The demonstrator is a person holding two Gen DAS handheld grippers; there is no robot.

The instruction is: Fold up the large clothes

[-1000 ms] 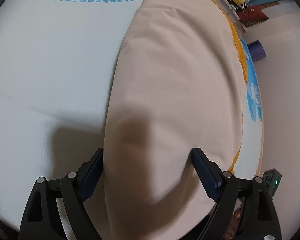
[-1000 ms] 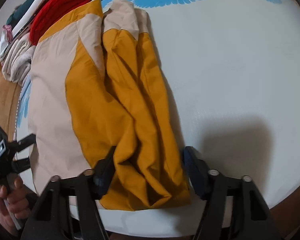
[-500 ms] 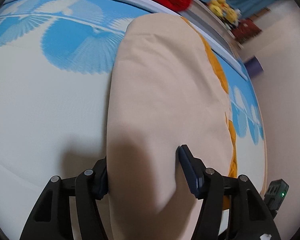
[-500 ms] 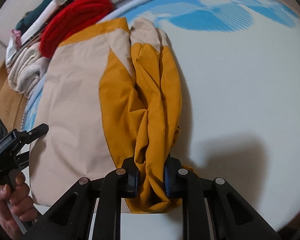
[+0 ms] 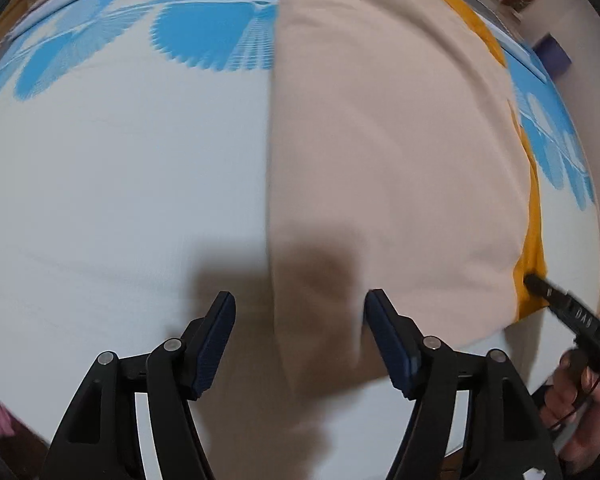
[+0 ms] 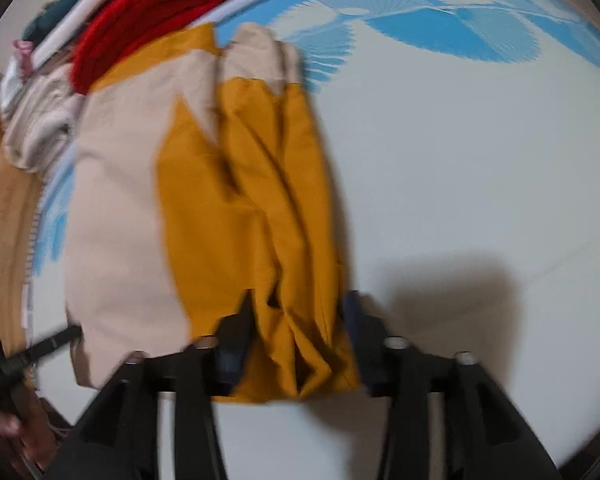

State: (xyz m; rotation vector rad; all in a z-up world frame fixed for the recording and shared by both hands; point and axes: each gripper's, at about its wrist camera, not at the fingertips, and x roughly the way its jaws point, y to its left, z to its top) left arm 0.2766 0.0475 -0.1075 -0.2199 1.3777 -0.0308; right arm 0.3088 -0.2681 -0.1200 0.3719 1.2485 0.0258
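Note:
A large beige and mustard-yellow garment (image 5: 388, 152) lies folded lengthwise on the white bed. In the right wrist view (image 6: 236, 208) its yellow sleeves are bunched on top of the beige body. My left gripper (image 5: 300, 336) is open, its jaws astride the garment's near beige edge. My right gripper (image 6: 296, 332) is open, its jaws on either side of the bunched yellow near end. The right gripper's tip (image 5: 556, 300) touches the yellow corner in the left wrist view. The left gripper's tip (image 6: 52, 344) shows at the beige edge in the right wrist view.
The bed sheet (image 5: 100, 184) is white with blue fan prints (image 6: 480, 20) towards the far side. A pile of clothes, with a red knit (image 6: 148, 12) and cream fabric (image 6: 40, 128), sits past the garment's far end. The bed's near edge lies just under both grippers.
The right gripper, shut on the yellow bunch half a second ago, has opened. The left gripper's jaws have widened slightly. Both views have shifted and the yellow end has dropped onto the bed.

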